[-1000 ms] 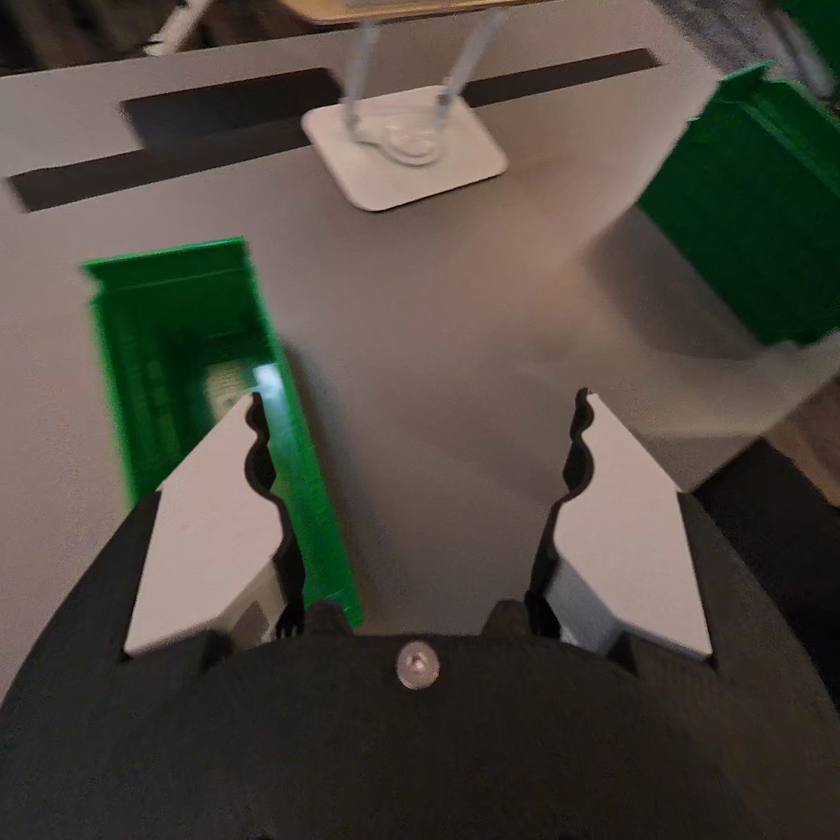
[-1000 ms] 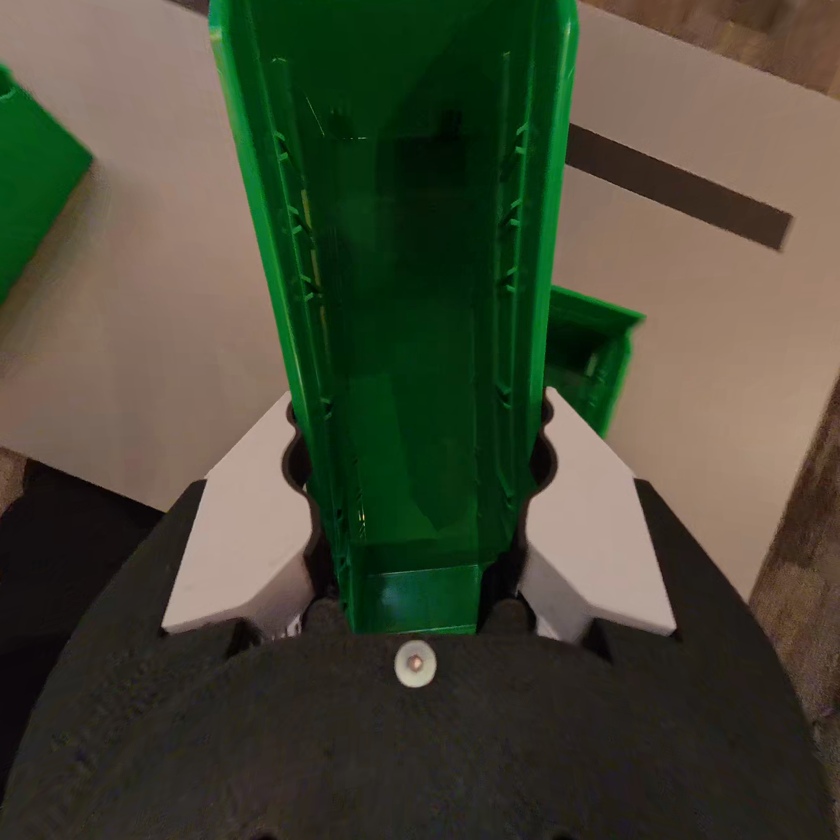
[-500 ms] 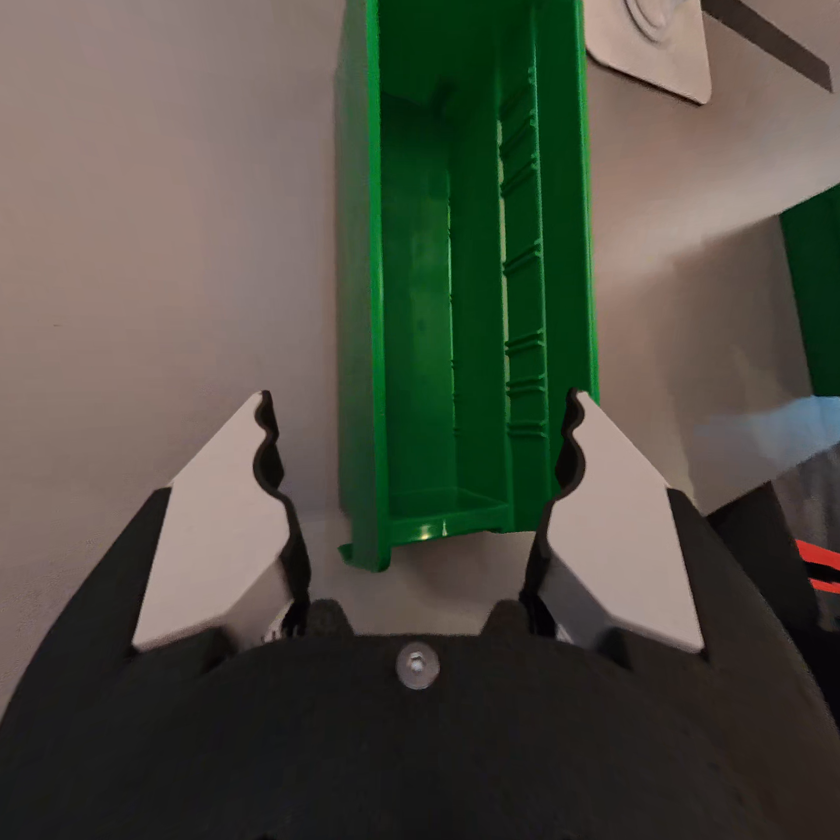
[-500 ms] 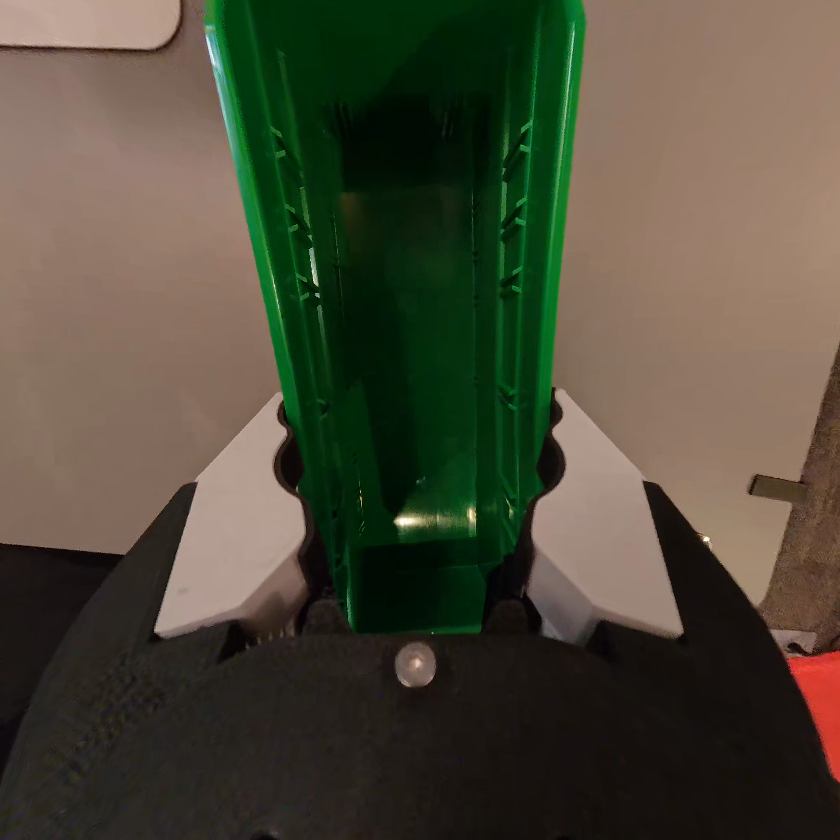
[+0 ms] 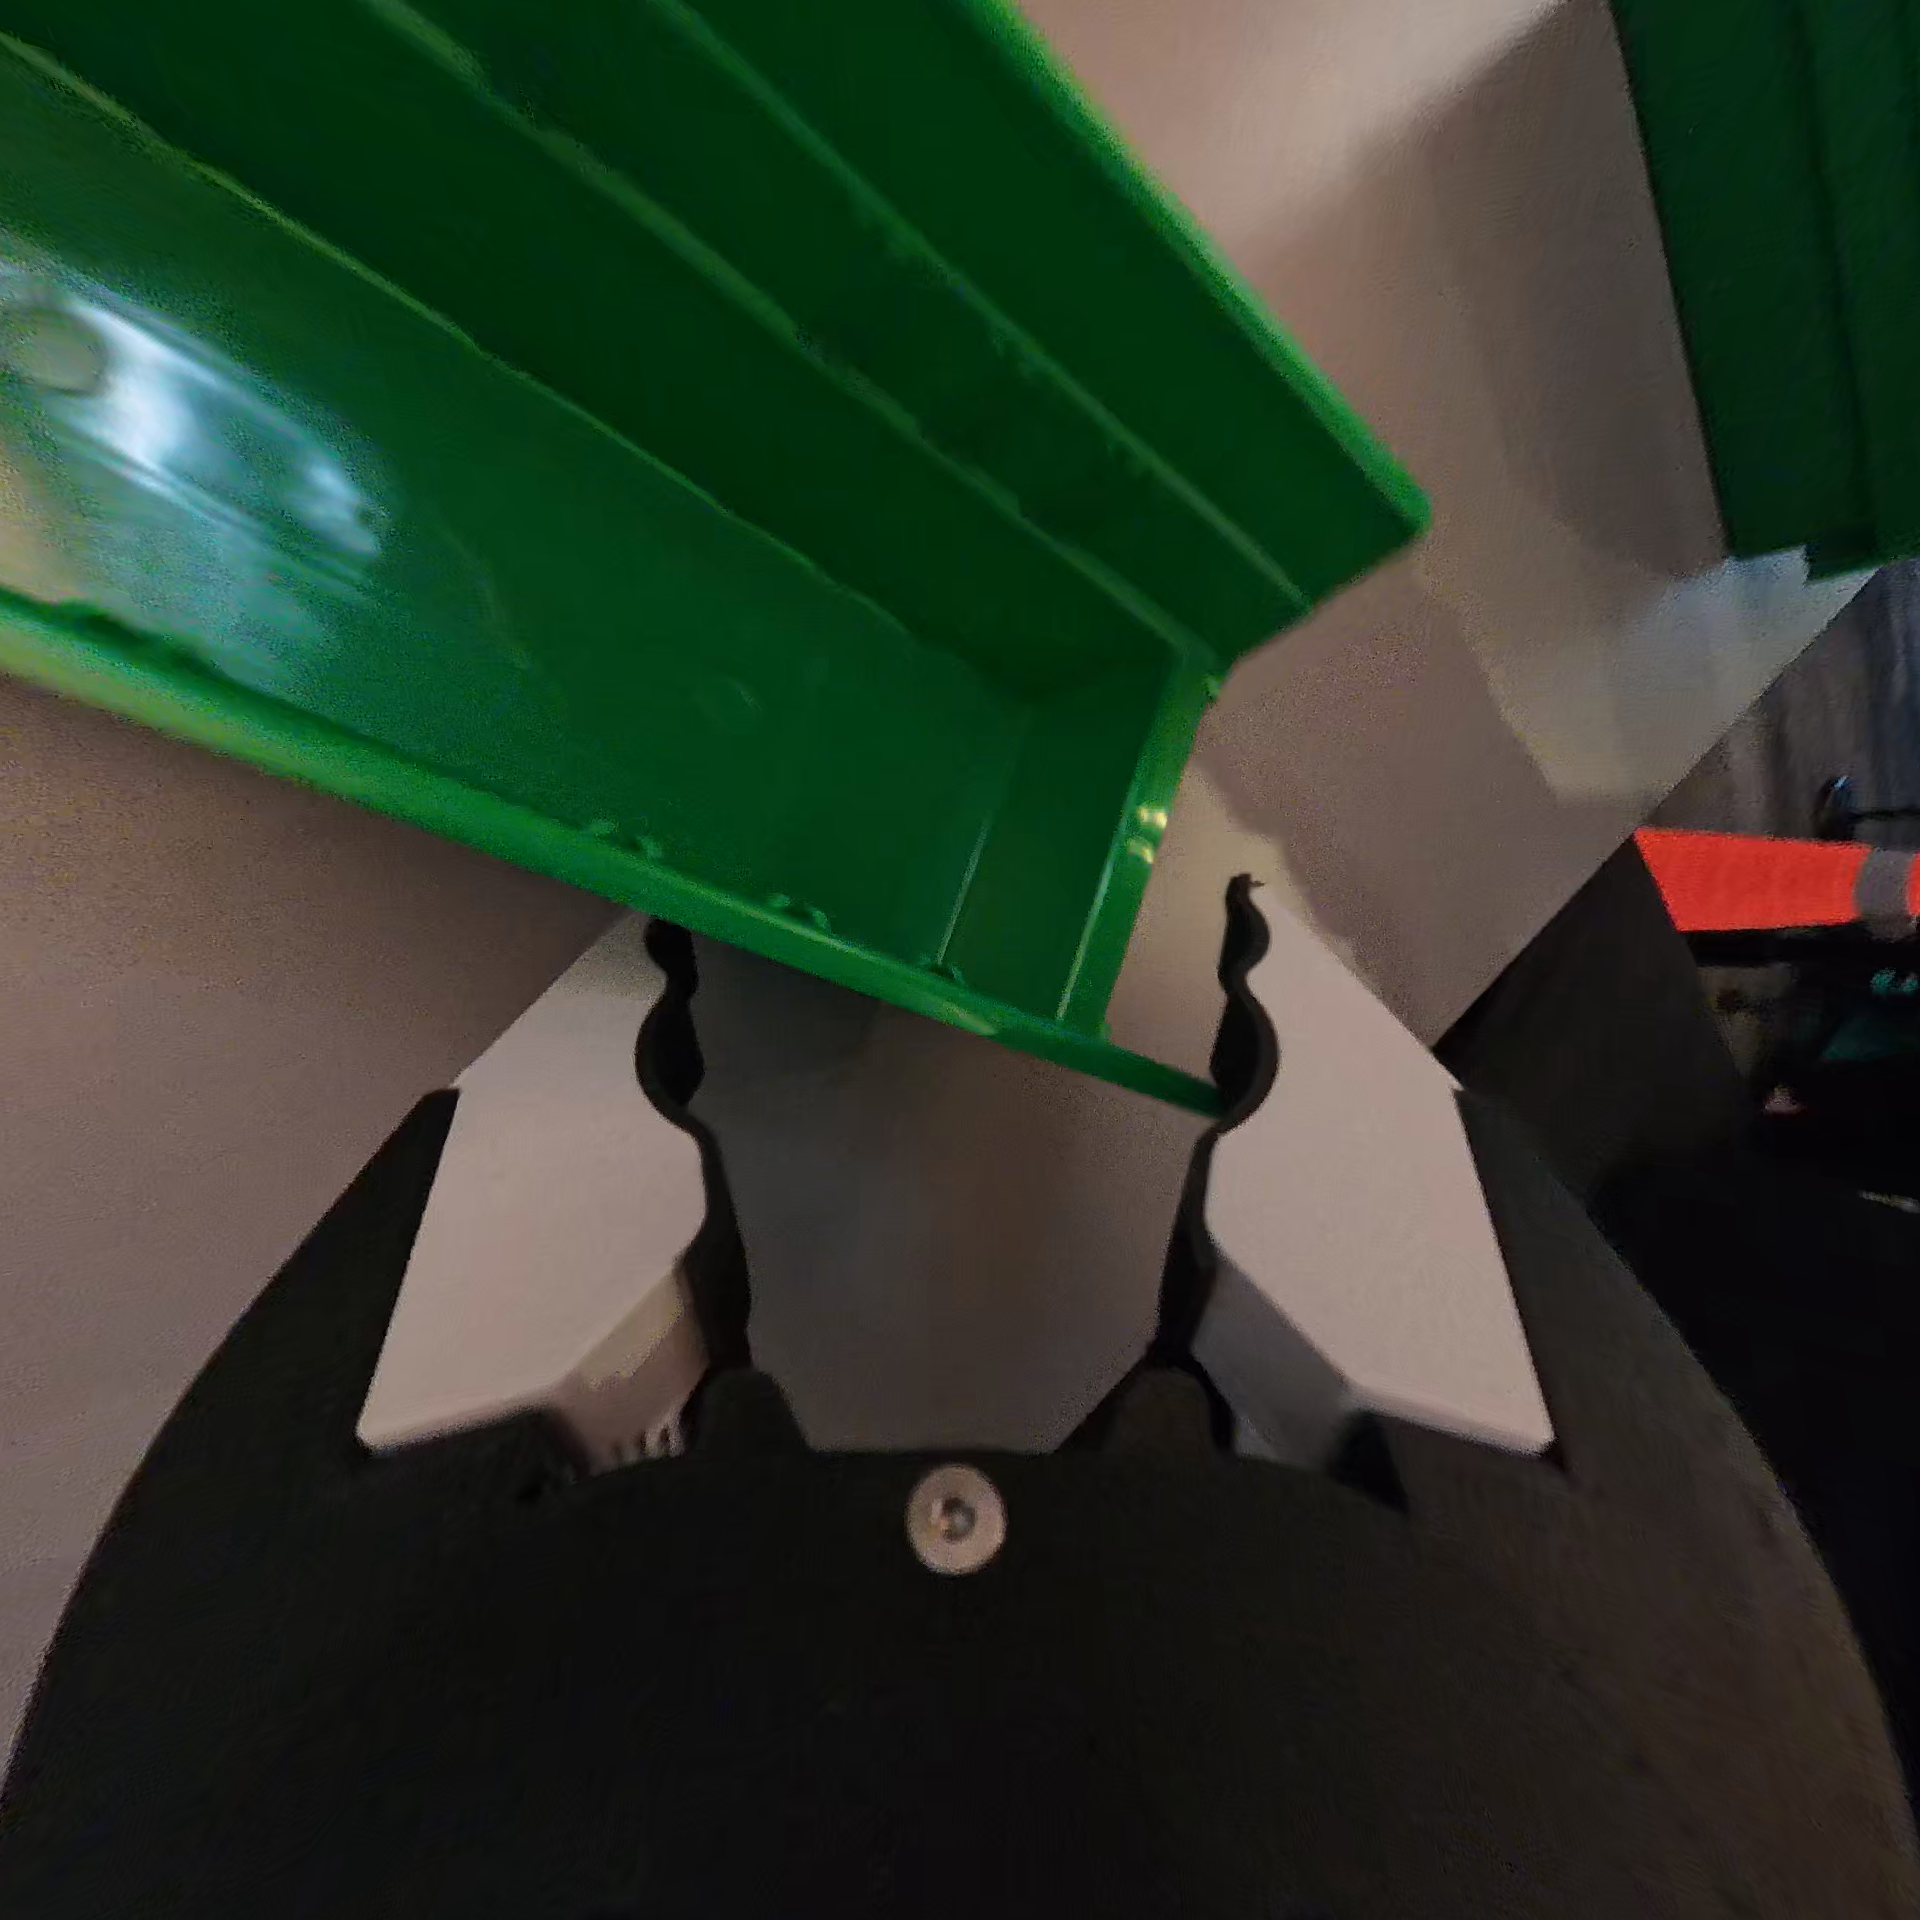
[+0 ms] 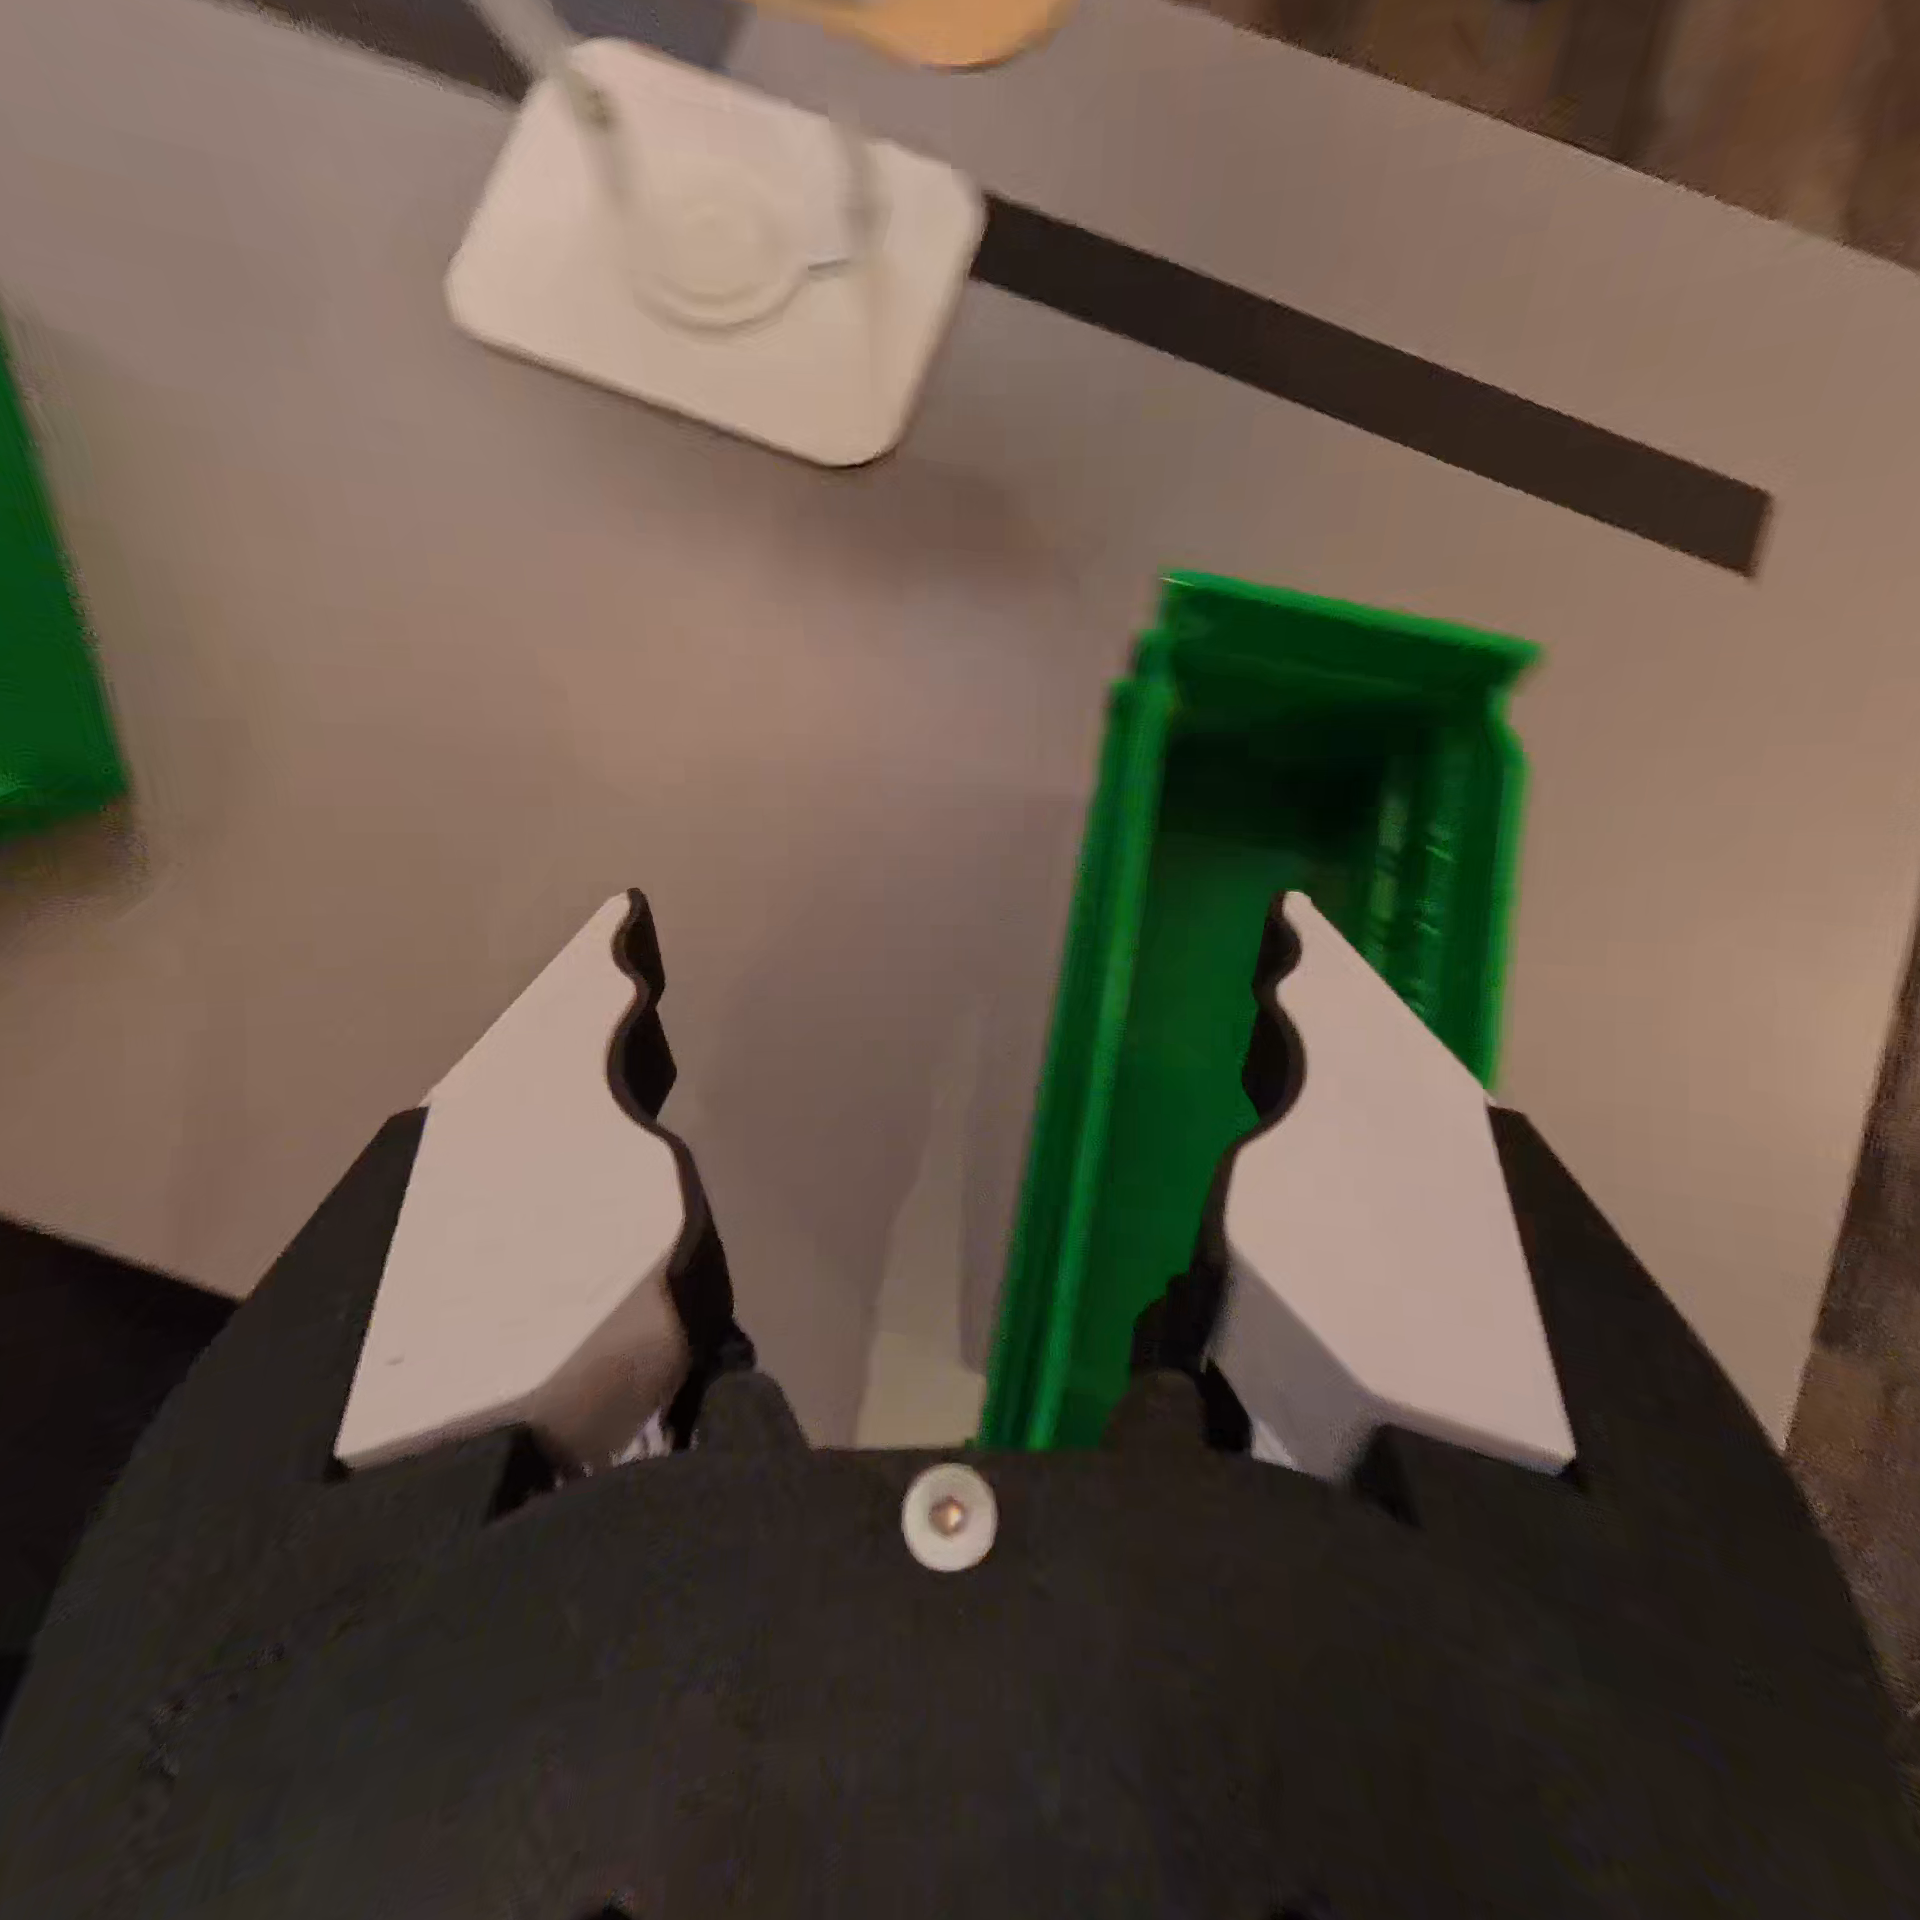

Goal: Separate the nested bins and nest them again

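The left gripper (image 5: 956, 997) is spread wide and grasps nothing. A long green bin (image 5: 644, 499) lies slanted just ahead of it on the grey table (image 5: 208, 935); the bin's near rim passes across the fingertips, and its corner seems to touch the right finger (image 5: 1340, 1195). The right gripper (image 6: 961, 997) is also released and empty. A second green bin (image 6: 1143, 1039) lies on the table beside its right finger, running forward from it. A white stand base (image 6: 717, 270) is farther ahead, to the left.
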`<state>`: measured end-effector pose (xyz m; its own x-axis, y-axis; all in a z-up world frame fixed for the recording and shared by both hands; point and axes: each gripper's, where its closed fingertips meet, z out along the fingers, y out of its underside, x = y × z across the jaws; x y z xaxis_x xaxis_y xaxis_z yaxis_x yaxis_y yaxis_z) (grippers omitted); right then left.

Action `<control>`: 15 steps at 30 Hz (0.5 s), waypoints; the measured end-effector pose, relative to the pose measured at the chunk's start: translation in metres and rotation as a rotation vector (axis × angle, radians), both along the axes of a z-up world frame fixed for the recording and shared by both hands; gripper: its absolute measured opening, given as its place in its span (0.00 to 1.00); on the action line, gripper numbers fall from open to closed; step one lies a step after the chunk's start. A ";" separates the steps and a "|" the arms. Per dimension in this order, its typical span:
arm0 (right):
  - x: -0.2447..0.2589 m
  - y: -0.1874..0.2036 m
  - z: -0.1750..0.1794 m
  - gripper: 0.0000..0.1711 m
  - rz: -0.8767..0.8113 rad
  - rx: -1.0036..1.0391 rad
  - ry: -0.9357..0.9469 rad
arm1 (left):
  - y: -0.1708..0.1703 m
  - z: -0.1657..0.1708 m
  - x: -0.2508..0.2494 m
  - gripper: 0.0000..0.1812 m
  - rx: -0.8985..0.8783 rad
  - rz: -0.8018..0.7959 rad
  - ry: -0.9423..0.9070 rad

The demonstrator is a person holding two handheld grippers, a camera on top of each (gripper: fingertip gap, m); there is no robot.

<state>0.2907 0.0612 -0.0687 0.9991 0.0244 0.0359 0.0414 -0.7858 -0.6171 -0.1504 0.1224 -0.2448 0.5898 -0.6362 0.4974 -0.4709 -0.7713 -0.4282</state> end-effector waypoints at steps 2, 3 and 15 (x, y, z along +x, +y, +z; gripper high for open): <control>-0.054 0.012 -0.008 0.66 0.146 -0.021 0.023 | -0.008 -0.002 0.020 0.52 -0.023 -0.023 0.022; -0.086 0.018 -0.014 0.65 0.228 -0.025 0.084 | -0.013 -0.002 0.032 0.51 -0.043 -0.024 0.011; -0.238 0.055 -0.106 0.80 0.474 -0.247 0.229 | -0.125 0.021 0.184 0.61 -0.179 -0.309 -0.237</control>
